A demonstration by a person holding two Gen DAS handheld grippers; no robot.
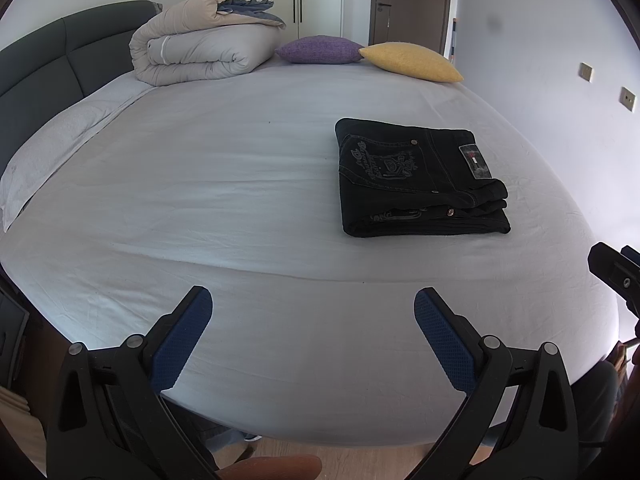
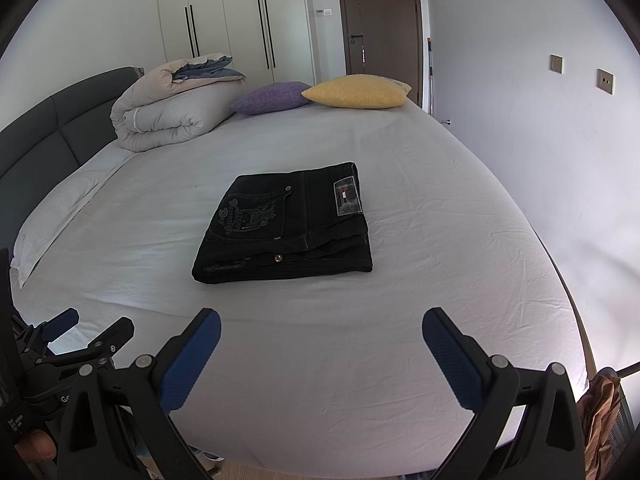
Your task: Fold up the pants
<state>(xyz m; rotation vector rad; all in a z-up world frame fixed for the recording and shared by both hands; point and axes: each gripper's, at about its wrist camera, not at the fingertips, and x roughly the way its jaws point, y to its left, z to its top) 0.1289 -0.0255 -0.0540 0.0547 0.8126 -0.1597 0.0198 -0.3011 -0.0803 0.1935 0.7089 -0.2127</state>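
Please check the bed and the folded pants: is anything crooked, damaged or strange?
Nothing stands out. The black pants lie folded in a compact stack on the white sheet, layers fairly even. Both grippers, left and right, hover with jaws open, touching nothing.

Soft, even daylight fills both my wrist views, brightest on the right-hand wall (image 2: 520, 160), which glares near white. The bed sheet (image 1: 240, 208) reads pale blue-grey, with faint shadows in its creases. Fisheye distortion bows the bed (image 2: 440, 280) edges, and black vignetting cuts the corners. A dark smudge on my left lens blurs the wall.
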